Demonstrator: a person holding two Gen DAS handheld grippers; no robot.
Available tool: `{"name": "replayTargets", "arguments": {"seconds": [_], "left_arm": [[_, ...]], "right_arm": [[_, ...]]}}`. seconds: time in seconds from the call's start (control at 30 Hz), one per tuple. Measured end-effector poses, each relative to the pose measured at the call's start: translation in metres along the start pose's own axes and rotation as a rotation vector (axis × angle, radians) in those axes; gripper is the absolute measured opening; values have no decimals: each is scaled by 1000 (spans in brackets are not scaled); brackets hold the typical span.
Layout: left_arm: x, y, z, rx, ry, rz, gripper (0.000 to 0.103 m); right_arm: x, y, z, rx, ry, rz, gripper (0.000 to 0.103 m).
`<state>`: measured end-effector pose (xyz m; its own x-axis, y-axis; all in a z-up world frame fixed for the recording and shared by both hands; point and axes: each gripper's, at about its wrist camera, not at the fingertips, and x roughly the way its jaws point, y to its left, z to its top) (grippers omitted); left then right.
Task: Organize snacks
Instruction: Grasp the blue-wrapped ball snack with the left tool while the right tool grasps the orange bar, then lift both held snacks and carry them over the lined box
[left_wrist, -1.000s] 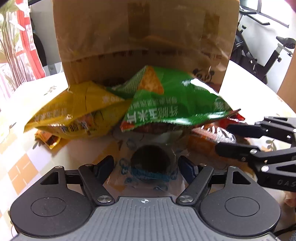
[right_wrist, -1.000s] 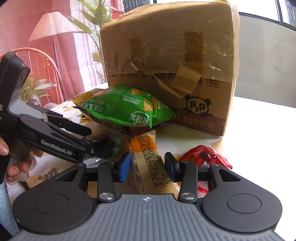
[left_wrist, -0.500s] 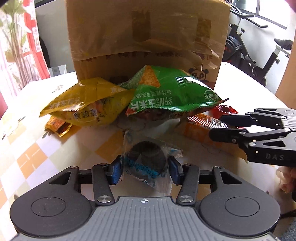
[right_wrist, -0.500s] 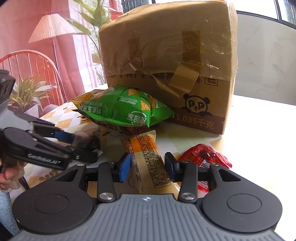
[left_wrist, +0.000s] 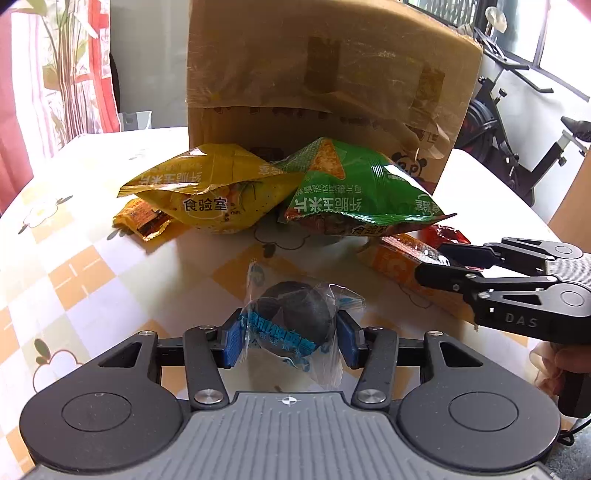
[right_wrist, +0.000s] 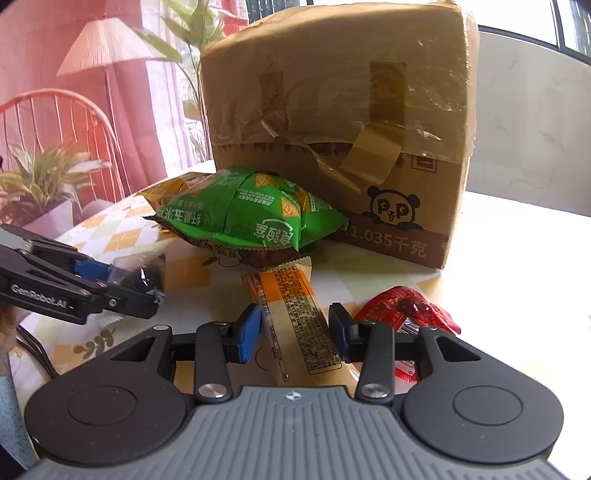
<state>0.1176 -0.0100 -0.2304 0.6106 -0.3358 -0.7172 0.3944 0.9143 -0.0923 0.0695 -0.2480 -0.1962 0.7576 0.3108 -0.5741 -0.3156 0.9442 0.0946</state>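
My left gripper (left_wrist: 290, 341) is shut on a dark round cookie in a clear blue-printed wrapper (left_wrist: 295, 317) and holds it above the table; it also shows in the right wrist view (right_wrist: 144, 277). My right gripper (right_wrist: 295, 332) is open, its fingers on either side of a long orange snack bar (right_wrist: 299, 325) lying on the table. A green chip bag (left_wrist: 354, 195) and a yellow chip bag (left_wrist: 210, 195) lie in front of a taped cardboard box (left_wrist: 325, 81). A red packet (right_wrist: 406, 310) lies right of the bar.
A small orange packet (left_wrist: 142, 219) sticks out under the yellow bag. The table has a checked floral cloth (left_wrist: 74, 273). An exercise bike (left_wrist: 517, 147) stands behind on the right; a chair (right_wrist: 55, 122) and plants stand on the left.
My left gripper closed on the wrapped cookie, lifted it off the table and drew back from the bags. My right gripper stayed open around the orange bar.
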Motion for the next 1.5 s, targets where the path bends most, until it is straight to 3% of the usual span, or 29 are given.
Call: {"name": "replayTargets", "arguments": {"seconds": [0.23,0.57,1.03,1.27,1.4,1.5], "left_arm": [[-16,2,-7,-12,-38,-12,53],[-36,2,-19,-22,-56,-32,53],[-56,18,-26,-50,-100,0,54],[-62,25,-9,-12,-155,13,54],[-66,26,2,9,-189,17,54],[-70,26,13,12,-214,18,54]], "right_arm": [[-6,16,2,-47,79,-32,40],[-17,32,-5,-11,168,-36,39],[-8,29,-3,64,224,-85,44],[-15,19,-2,86,232,-110,39],[-33,6,1,180,182,-91,39],[-42,2,8,183,157,-102,39]]}}
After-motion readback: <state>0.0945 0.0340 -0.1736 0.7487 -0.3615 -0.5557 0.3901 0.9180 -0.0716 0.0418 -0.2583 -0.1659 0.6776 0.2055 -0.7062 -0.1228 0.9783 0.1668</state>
